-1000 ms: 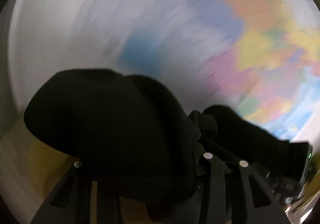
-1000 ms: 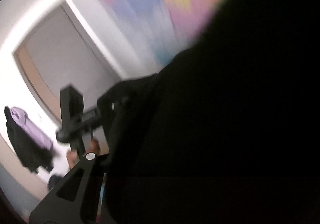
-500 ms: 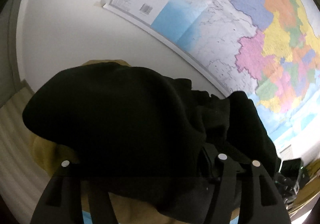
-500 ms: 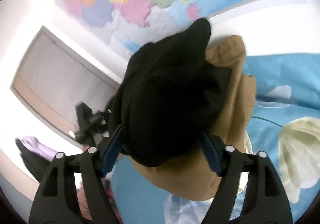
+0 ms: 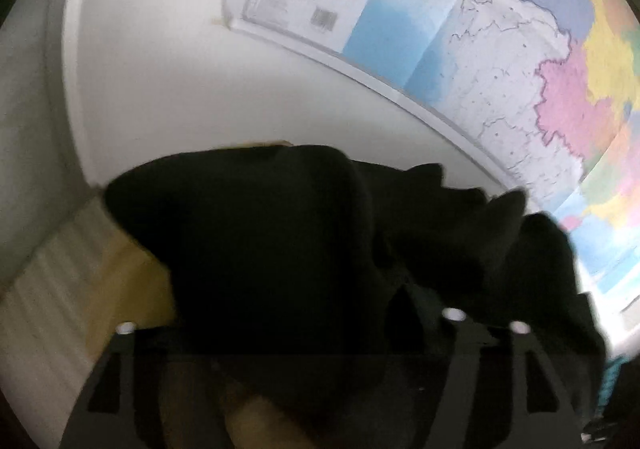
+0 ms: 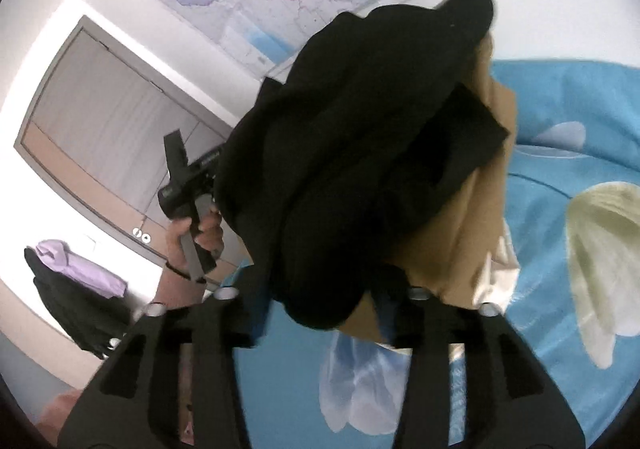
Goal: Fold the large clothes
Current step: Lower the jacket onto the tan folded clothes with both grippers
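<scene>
Moved: both claws have just been opening; against the blurred earlier views, we now see the black garment lowered onto the tan garment on the bed, and our right claw has pulled back so the cloth no longer fills its view.
Left claw: our left claw stands wide, black cloth bunched between and over its fingers; we cannot see the pads, so we judge it released and draped, not clenched.
Right claw: parted about halfway, the black bundle's lower fold hanging between the fingers; we judge the pads no longer pinch it.
Garment place: directly ahead of and above the right claw's tips, heaped rather than flat, lying on the tan piece over the blue floral bedsheet.
Meaning for task: we judge a fold has been laid down and let go; the heap is lumpy, so smoothing or another fold is probably due.
Edges: a black corner juts right of the bundle; the tan edge shows beyond and below it.
Open room: bare sheet lies to the right of the right claw; to its left the person's hand grips the other tool close by; the wall map stands ahead of the left claw.
</scene>
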`<state>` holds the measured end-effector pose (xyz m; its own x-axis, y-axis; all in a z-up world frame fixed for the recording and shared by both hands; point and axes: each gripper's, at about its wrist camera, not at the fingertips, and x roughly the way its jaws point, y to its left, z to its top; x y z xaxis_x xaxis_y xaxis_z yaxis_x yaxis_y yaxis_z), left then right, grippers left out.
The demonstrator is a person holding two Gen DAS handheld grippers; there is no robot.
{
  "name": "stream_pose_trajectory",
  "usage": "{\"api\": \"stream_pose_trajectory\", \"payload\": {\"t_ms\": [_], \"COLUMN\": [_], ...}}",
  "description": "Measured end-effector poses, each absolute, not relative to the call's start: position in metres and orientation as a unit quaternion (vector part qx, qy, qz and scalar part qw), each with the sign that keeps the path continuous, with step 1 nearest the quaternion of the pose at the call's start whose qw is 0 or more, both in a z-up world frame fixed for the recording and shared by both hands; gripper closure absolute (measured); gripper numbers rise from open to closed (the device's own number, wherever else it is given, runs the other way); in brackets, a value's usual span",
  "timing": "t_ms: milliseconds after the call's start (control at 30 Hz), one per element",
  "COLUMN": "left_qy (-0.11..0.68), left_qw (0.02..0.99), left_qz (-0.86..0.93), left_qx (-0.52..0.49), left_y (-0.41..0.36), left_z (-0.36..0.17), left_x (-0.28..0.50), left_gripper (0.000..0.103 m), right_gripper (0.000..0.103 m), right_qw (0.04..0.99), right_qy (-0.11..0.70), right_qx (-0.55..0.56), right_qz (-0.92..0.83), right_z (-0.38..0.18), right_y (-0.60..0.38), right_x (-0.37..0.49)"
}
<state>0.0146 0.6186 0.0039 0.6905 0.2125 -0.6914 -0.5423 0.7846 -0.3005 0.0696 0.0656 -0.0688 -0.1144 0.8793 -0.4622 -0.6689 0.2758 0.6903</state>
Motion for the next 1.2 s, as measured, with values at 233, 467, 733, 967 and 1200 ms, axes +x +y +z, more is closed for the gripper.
{"api": "stream_pose_trajectory", "payload": {"t_ms": [233, 467, 733, 967, 1200], "left_qy": [0.268, 0.263, 0.294, 0.300, 0.297], "left_qw": [0.908, 0.939, 0.938, 0.933, 0.930], "left_qz": [0.267, 0.206, 0.172, 0.180, 0.203], "left_qx": [-0.180, -0.079, -0.064, -0.080, -0.072], "left_y": [0.587, 0.494, 0.455, 0.458, 0.447], "left_z": [0.054, 0.068, 0.029, 0.012, 0.012], "left_x": [-0.038, -0.039, 0.001, 0.002, -0.005], "left_gripper": [0.019, 0.014, 0.013, 0.009, 0.009], "right_gripper": [0.045, 0.045, 0.052, 0.055, 0.048], "right_qw": [0.692, 0.740, 0.755, 0.754, 0.768], "right_qy": [0.403, 0.309, 0.302, 0.327, 0.308], "right_qx": [0.045, -0.016, -0.046, -0.066, -0.074], "right_qz": [0.597, 0.597, 0.580, 0.565, 0.556], "right_z": [-0.029, 0.017, 0.005, -0.029, -0.024], "right_y": [0.030, 0.043, 0.119, 0.134, 0.125], "right_x": [0.038, 0.005, 0.011, 0.029, 0.021]}}
